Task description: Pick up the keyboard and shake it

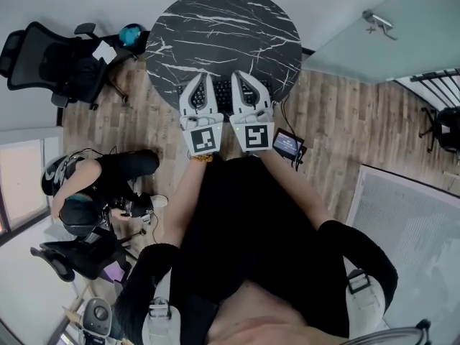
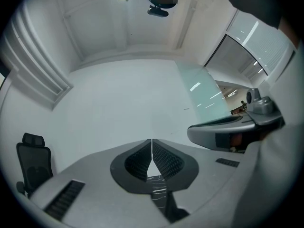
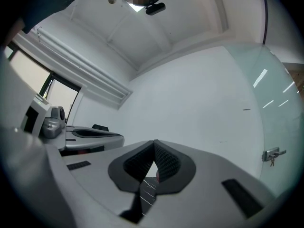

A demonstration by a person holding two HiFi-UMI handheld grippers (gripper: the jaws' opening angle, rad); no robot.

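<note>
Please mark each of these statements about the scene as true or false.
1. The table is round with a black, marble-like top. True.
2. The keyboard is white. False: it is black.
3. The left hand-held gripper and the right hand-held gripper are both shut with nothing between their jaws. True.
4. The keyboard lies on the wooden floor. False: it is on the table, at its near edge.
5. A black office chair stands to the right of the table. False: it stands to the left of it.
</note>
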